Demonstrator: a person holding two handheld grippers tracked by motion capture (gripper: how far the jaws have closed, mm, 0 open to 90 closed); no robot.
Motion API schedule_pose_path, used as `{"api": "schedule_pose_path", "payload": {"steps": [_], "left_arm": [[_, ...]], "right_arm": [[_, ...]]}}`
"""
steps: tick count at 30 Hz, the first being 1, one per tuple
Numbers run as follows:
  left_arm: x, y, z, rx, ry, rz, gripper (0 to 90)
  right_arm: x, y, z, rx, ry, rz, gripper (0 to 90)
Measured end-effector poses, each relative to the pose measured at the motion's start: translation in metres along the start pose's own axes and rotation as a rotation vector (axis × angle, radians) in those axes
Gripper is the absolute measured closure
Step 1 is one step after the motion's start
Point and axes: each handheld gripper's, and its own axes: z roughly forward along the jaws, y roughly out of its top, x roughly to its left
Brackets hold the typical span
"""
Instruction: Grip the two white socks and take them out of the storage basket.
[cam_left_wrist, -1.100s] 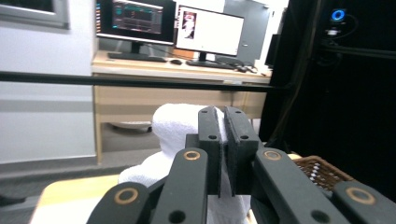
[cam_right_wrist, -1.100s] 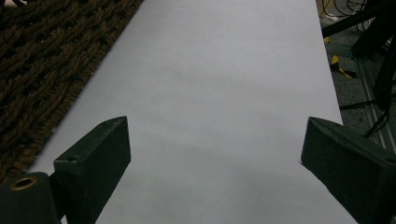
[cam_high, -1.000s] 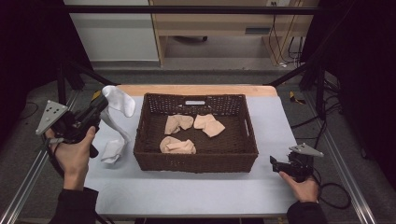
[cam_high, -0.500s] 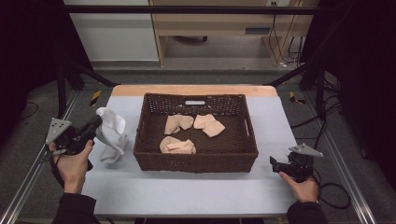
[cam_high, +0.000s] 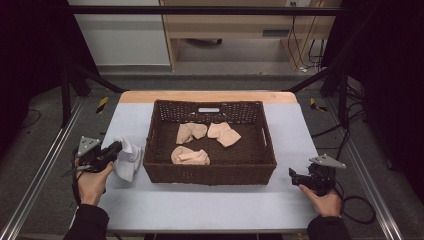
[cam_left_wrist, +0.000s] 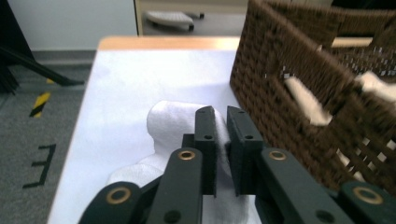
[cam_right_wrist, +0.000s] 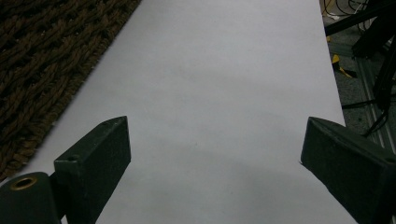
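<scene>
A white sock (cam_high: 128, 158) lies crumpled on the table just left of the brown wicker basket (cam_high: 210, 173). My left gripper (cam_high: 117, 147) rests low on it. In the left gripper view the jaws (cam_left_wrist: 221, 112) stand a thin slit apart with the white sock (cam_left_wrist: 170, 119) pinched between them; they have just been opening slightly. Three beige socks (cam_high: 190, 132) (cam_high: 224, 134) (cam_high: 189, 156) lie inside the basket. My right gripper (cam_high: 293, 175) sits at the table's right, its jaws (cam_right_wrist: 215, 149) wide open over bare tabletop with nothing between them.
The basket (cam_left_wrist: 299, 65) stands close to the right of the left jaws; its wall (cam_right_wrist: 42, 56) is to the left of the right jaws. The pale table top (cam_high: 210, 207) has free room in front. Metal rails (cam_high: 40, 175) run along both sides.
My left hand has come down and toward the table's front, lowering the white sock from the air onto the other white cloth beside the basket. The right hand has not moved.
</scene>
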Motion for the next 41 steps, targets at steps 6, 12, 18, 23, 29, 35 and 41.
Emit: {"api": "schedule_pose_path", "payload": {"steps": [6,12,18,23,29,35,41], "left_arm": [[0.001,-0.010,0.009,0.055,0.007,0.019,65.6],[0.000,-0.011,0.008,0.045,0.008,-0.009,46.9],[-0.001,-0.006,-0.005,0.009,-0.008,-0.008,33.5],[0.003,-0.005,-0.025,-0.035,-0.011,-0.031,31.1],[0.011,-0.020,-0.040,-0.022,0.008,-0.027,30.4],[0.018,-0.032,-0.050,-0.019,0.025,-0.048,30.9],[0.022,-0.043,-0.054,0.007,0.004,-0.044,35.7]], "right_arm": [[0.001,0.000,0.001,0.008,0.004,-0.011,8.6],[0.001,0.000,0.001,0.005,0.005,-0.011,8.6],[0.001,-0.001,0.000,0.002,0.009,-0.007,8.6],[0.001,-0.001,-0.002,-0.007,0.008,0.001,8.6],[0.001,-0.001,-0.003,-0.005,0.008,0.002,8.6],[0.001,-0.002,-0.004,-0.003,0.012,0.005,8.7],[-0.001,-0.002,-0.004,-0.007,0.013,0.011,8.7]]}}
